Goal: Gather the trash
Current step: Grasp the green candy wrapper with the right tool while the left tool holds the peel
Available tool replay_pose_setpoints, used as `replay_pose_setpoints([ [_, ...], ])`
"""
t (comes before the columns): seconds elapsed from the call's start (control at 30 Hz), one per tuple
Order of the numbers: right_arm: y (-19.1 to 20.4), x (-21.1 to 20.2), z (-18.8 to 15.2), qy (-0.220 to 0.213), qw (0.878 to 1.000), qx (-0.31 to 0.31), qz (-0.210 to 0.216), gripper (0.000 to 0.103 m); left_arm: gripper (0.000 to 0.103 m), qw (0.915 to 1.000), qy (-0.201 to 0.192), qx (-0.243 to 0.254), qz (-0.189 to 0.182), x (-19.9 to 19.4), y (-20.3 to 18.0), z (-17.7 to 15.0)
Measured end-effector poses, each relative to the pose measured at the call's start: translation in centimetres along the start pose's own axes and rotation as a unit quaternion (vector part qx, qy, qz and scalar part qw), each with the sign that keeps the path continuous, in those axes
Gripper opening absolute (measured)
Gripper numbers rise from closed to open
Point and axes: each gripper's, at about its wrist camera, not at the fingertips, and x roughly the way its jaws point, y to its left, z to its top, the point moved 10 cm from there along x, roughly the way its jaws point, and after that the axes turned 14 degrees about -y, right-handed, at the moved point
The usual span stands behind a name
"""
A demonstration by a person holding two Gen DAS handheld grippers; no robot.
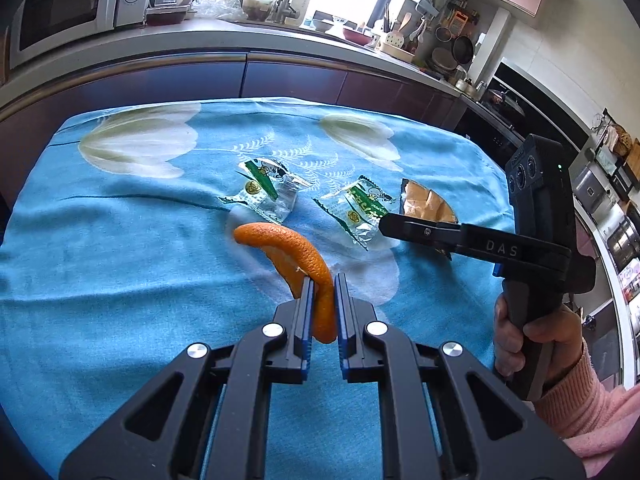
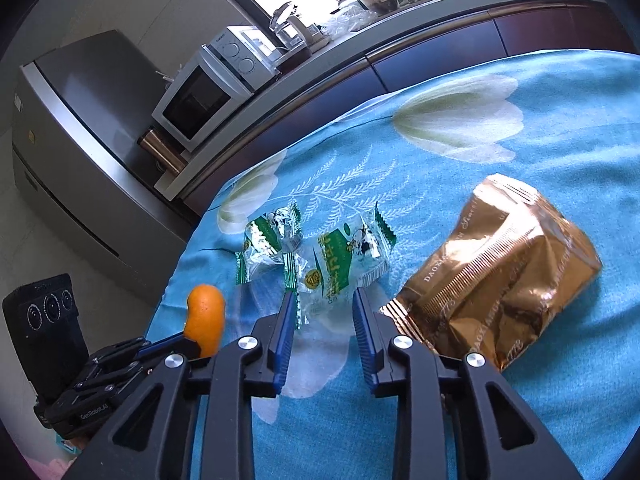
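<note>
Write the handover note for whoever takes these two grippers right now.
Left gripper: shut on the orange peel, lifted off the blue cloth.
Right gripper: open, empty, tips at the nearer green wrapper.
On the cloth: second green wrapper, gold snack bag.
Done: peel picked up.
Left: bin the peel, collect both wrappers and the bag. No bin in view.
</note>
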Motion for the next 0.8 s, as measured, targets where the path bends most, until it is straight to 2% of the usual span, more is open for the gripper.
replay_pose_setpoints([
  [0.17,-0.1,1.1,0.6,-0.002,1.000,0.006,-0.006,0.027,0.010,0.9999,-0.005,0.002,0.009,-0.6,0.5,0.0],
  [0.2,-0.1,1.3,0.6,-0.004,1.000,0.005,-0.009,0.024,0.010,0.9999,-0.006,0.003,0.011,-0.7,0.6,0.0],
  [0.23,-0.1,1.4,0.7,-0.004,1.000,0.006,-0.008,0.012,0.010,0.9999,-0.007,0.003,0.012,-0.9,0.7,0.0],
  [0.27,0.0,1.5,0.6,-0.003,1.000,0.007,-0.005,0.006,0.010,0.9999,-0.007,0.002,0.013,-1.1,0.8,0.0],
  [0.33,0.2,1.4,0.6,-0.005,1.000,0.004,-0.005,0.002,0.010,0.9998,-0.009,0.003,0.015,-1.4,1.0,0.0],
  [0.53,1.2,0.6,0.9,-0.015,1.000,-0.004,0.010,0.001,0.010,0.9995,-0.014,0.003,0.027,-2.8,2.0,0.0],
  [0.8,4.8,-1.2,1.2,-0.027,0.998,-0.030,0.048,0.001,0.010,0.9989,-0.024,0.005,0.041,-5.0,3.3,0.1],
])
